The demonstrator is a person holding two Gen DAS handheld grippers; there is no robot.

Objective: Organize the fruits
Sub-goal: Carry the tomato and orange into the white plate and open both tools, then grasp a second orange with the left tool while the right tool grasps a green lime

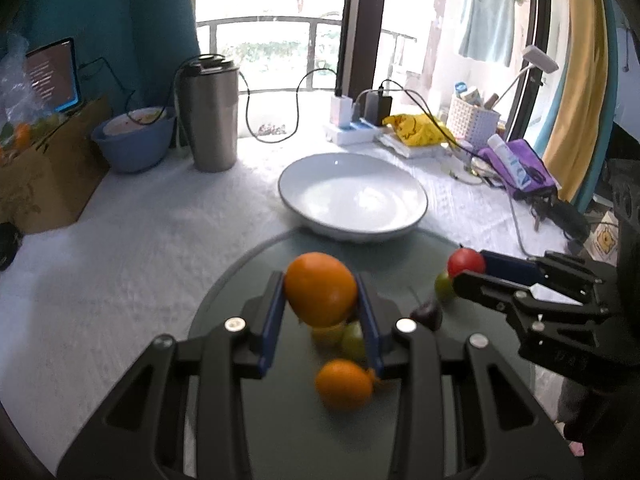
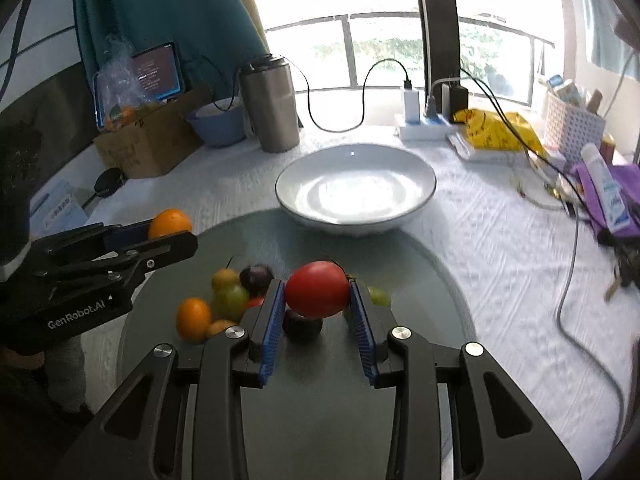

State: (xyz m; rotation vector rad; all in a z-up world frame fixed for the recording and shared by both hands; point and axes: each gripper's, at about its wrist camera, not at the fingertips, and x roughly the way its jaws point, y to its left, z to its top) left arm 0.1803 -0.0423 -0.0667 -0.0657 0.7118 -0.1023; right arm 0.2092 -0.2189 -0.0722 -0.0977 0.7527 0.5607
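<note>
My left gripper (image 1: 321,296) is shut on an orange (image 1: 321,289) and holds it above the grey glass plate (image 1: 256,264). My right gripper (image 2: 318,300) is shut on a red tomato (image 2: 317,289) above the same plate (image 2: 420,280). The right gripper also shows in the left wrist view (image 1: 470,270) with the tomato (image 1: 465,262). The left gripper also shows in the right wrist view (image 2: 168,236) with the orange (image 2: 169,222). Loose fruit lies on the plate: a small orange (image 1: 344,384), green fruits (image 1: 354,338), a dark plum (image 1: 427,314). A white bowl (image 1: 354,196) stands empty behind the plate.
A steel tumbler (image 1: 210,114), a blue bowl (image 1: 134,140) and a cardboard box (image 1: 44,172) stand at the back left. A power strip with cables (image 1: 352,126), a yellow bag (image 1: 416,128), a white basket (image 1: 472,120) and purple items (image 1: 520,168) lie at the back right.
</note>
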